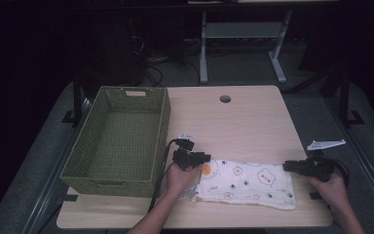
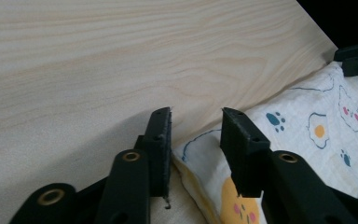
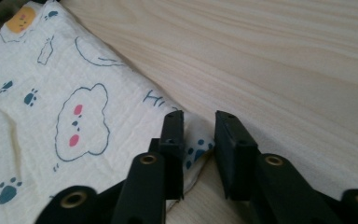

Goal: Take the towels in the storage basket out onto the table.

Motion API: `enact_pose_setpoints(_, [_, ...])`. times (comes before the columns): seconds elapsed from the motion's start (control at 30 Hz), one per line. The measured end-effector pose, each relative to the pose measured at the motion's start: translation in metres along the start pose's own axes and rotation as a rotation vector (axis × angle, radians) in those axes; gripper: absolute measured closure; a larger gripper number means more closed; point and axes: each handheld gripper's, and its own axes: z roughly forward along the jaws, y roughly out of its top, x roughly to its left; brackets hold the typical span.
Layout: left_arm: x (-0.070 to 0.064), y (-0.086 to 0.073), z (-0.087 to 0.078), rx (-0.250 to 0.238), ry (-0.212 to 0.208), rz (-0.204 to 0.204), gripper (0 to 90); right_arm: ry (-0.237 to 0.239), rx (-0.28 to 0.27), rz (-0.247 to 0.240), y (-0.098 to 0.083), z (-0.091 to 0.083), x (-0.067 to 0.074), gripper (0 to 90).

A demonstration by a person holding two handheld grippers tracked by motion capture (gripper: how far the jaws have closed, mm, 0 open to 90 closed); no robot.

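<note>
High view: you stand at the bench (image 1: 253,117) with a folded printed cloth (image 1: 246,183) lying flat along its near edge, a green woven basket (image 1: 85,173) just to its left. Your left hand-held gripper (image 1: 199,158) sits at the cloth's far-left corner, your right hand-held gripper (image 1: 292,166) at its far-right corner.

Left gripper view: the left hand-held gripper (image 2: 196,123) straddles the cloth's (image 2: 307,135) corner, jaws apart, pads not pressing the fabric; it is released, nothing gripped.

Right gripper view: the right hand-held gripper (image 3: 199,126) has its jaws either side of the cloth's (image 3: 51,102) corner edge, a gap showing between them; it too looks unclenched.

Judging by the crinkled weave, the cloth is light, soft and limp. It will sag and fold once lifted, so pinch both far corners well in from the hem, catching every layer.
</note>
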Motion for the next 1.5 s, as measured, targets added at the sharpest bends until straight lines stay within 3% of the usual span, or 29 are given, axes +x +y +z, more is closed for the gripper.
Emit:
enact_pose_setpoints(0.2, [-0.001, 0.0, 0.001, 0.038, -0.008, 0.02, 81.7, 0.023, 0.023, 0.003, 0.001, 0.001, -0.001, 82.7])
enact_pose_setpoints(0.33, [0.002, 0.0, 0.001, 0.038, -0.021, 0.012, 85.7, 0.038, 0.01, 0.021, 0.002, -0.001, -0.004, 85.0])
enact_pose_setpoints(0.67, [0.003, 0.016, 0.004, -0.041, -0.045, -0.034, 86.8, 0.066, -0.043, 0.068, 0.011, -0.01, -0.017, 85.9])
enact_pose_setpoints(0.87, [0.005, 0.028, 0.001, -0.078, -0.063, -0.034, 86.9, 0.075, -0.064, 0.077, 0.02, -0.017, -0.023, 86.1])
enact_pose_setpoints(1.13, [0.004, 0.036, -0.01, -0.152, -0.076, -0.017, 86.9, 0.082, -0.13, 0.049, 0.031, -0.026, -0.022, 86.2])
enact_pose_setpoints(1.5, [-0.001, 0.043, -0.021, -0.197, -0.109, 0.024, 86.8, 0.089, -0.202, -0.001, 0.039, -0.04, -0.013, 85.9])
